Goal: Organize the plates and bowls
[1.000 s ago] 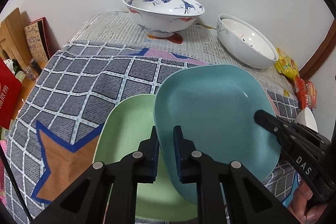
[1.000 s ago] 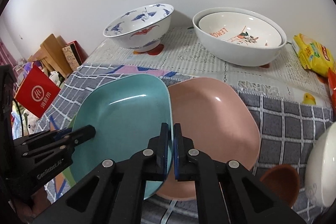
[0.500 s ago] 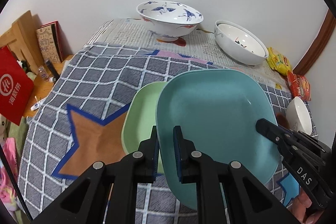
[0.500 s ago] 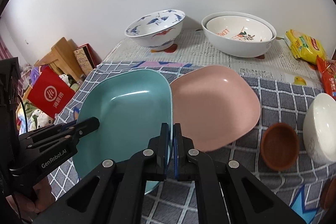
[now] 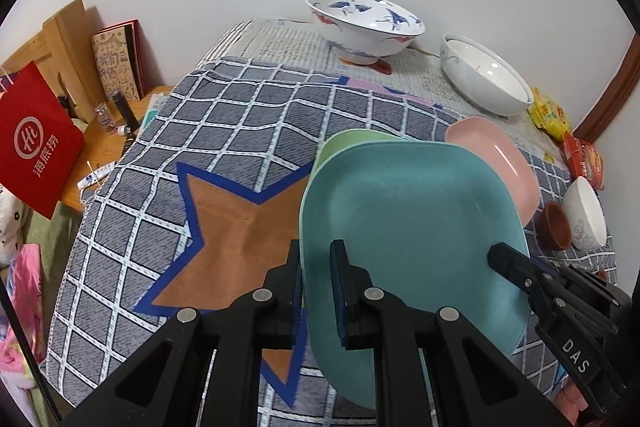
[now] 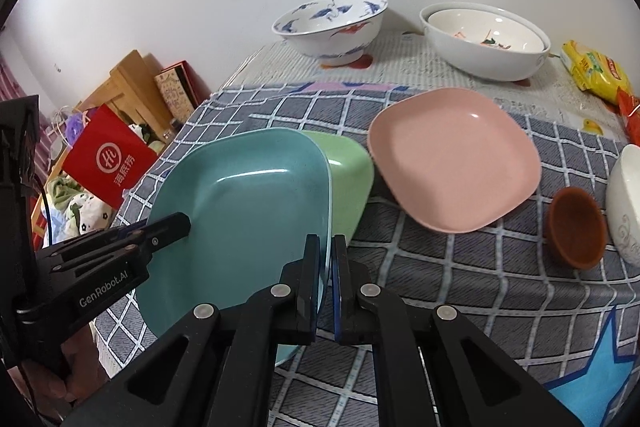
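Both grippers hold the teal plate point(image 5: 412, 223) in the air above the table. My left gripper point(image 5: 316, 291) is shut on its left rim. My right gripper point(image 6: 326, 283) is shut on its right rim; the teal plate point(image 6: 244, 215) also fills the left of the right wrist view. A green plate point(image 6: 348, 179) lies on the checked cloth partly under it, also seen in the left wrist view point(image 5: 352, 139). A pink plate point(image 6: 452, 163) lies to its right on the cloth.
A blue-patterned bowl point(image 6: 332, 23) and two nested white bowls point(image 6: 484, 39) stand at the back by the wall. A small brown cup point(image 6: 576, 227) and a white bowl point(image 6: 624, 203) sit at the right. Snack packets point(image 6: 592, 71) lie beyond. A red bag point(image 5: 32, 143) stands left of the table.
Both grippers have lifted the teal plate up and back from the table. The green and pink plates are now uncovered and look smaller below.
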Motion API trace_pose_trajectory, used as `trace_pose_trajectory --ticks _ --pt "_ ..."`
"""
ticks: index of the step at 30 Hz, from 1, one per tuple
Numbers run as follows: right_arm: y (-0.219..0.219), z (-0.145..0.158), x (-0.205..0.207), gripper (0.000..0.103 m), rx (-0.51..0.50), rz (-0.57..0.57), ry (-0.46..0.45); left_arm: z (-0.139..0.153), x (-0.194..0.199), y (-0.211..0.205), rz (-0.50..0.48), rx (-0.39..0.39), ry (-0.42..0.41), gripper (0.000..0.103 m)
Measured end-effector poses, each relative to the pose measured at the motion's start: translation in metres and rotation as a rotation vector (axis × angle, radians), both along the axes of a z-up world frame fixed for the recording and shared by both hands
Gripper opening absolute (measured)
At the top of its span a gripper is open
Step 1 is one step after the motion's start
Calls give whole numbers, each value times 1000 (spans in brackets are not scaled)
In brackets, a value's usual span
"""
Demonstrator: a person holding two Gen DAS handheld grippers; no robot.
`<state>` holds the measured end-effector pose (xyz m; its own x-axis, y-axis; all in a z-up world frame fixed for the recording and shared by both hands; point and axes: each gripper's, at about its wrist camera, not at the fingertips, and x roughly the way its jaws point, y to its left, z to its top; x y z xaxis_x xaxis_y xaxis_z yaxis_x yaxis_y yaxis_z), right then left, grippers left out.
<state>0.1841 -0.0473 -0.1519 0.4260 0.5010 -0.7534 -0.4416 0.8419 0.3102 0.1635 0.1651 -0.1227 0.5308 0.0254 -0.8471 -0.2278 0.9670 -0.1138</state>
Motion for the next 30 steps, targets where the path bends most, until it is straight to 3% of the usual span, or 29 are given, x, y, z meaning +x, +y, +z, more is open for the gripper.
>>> trace_pose_trajectory --ticks 30 --pt "21 -24 44 13 -37 13 57 -23 72 14 -35 -5 -2 13"
